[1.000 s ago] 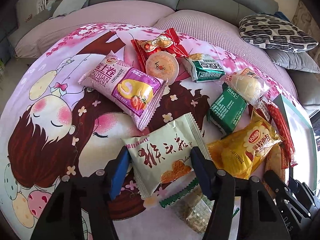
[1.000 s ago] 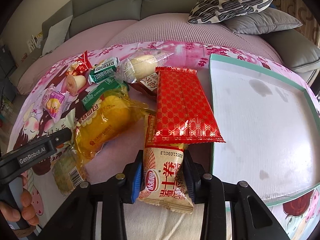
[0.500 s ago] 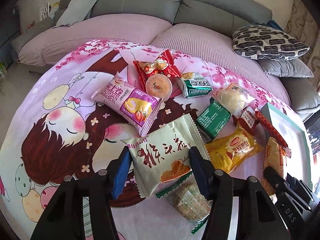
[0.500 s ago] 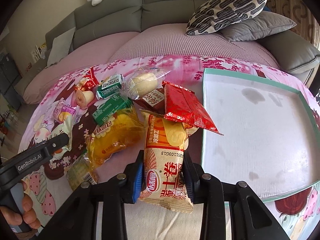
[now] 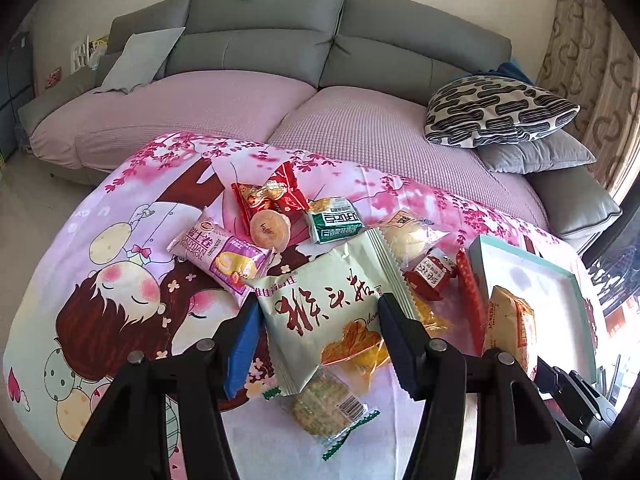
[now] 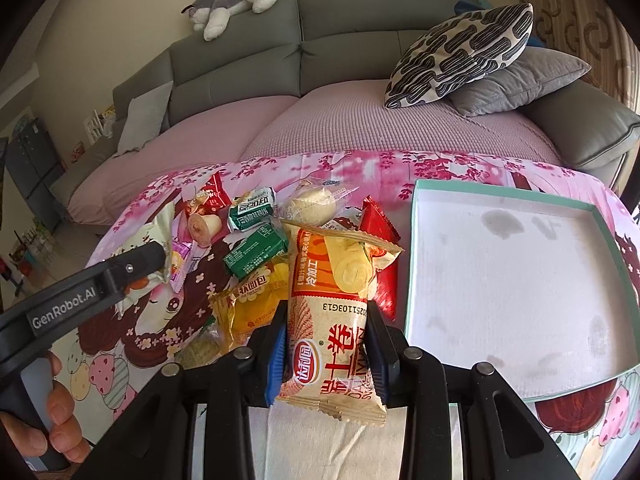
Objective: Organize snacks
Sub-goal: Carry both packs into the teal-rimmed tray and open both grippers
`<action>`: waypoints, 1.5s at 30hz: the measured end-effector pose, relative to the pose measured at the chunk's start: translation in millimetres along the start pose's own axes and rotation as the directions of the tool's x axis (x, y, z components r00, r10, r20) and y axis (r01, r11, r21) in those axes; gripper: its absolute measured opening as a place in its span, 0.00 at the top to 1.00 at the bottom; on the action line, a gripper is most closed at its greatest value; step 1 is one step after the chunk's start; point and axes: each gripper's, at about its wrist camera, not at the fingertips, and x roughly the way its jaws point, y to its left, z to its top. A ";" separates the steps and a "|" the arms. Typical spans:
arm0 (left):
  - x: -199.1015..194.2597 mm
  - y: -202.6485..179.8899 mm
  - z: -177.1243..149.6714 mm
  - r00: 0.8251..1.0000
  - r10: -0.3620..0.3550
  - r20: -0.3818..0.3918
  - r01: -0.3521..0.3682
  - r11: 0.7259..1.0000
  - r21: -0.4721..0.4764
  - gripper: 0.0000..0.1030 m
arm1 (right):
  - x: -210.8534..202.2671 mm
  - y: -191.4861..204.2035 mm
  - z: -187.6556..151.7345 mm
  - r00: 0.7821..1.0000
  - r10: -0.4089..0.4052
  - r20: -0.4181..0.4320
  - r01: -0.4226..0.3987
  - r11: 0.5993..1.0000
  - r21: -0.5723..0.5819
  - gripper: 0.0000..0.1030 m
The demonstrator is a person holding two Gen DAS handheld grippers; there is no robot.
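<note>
Crinkly plastic snack packets, one in each tongs, lifted clear of the pile.
Left tongs (image 5: 316, 344) grip the pale green foil packet (image 5: 332, 308); right tongs (image 6: 326, 352) clamp the beige-orange roll packet (image 6: 336, 320) beside the white, teal-rimmed tray (image 6: 412, 264), probably its destination.

pale green packet (image 5: 328, 304): red script, lifted off the cloth — clamped at both side edges
beige roll packet (image 6: 332, 320): orange band, upright, held near its lower end
tray (image 6: 412, 264): teal rim, white floor — right of the pile
</note>
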 end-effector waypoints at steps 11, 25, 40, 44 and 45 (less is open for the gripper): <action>8.4 -41.2 0.4 0.999 -0.028 -0.018 0.029 0.998 0.061 0.42 | -7.6 -36.0 2.9 0.999 -0.037 0.009 0.036 0.997 0.062 0.64; 35.5 -145.1 -2.4 0.982 -0.165 -0.091 0.180 0.963 0.199 0.42 | -27.4 -171.0 -5.5 0.949 -0.314 -0.029 0.307 0.900 0.310 0.64; 84.3 -234.5 -28.4 0.950 -0.222 -0.218 0.283 0.909 0.306 0.41 | -31.0 -234.4 -26.4 0.904 -0.422 -0.073 0.414 0.818 0.399 0.64; 97.3 -240.1 -34.3 0.946 -0.212 -0.247 0.284 0.908 0.309 0.41 | -27.0 -232.3 -24.7 0.898 -0.433 -0.075 0.427 0.821 0.378 0.64; 99.1 -240.4 -35.2 0.945 -0.209 -0.251 0.283 0.908 0.308 0.41 | -26.0 -231.8 -24.5 0.898 -0.432 -0.076 0.428 0.823 0.374 0.64</action>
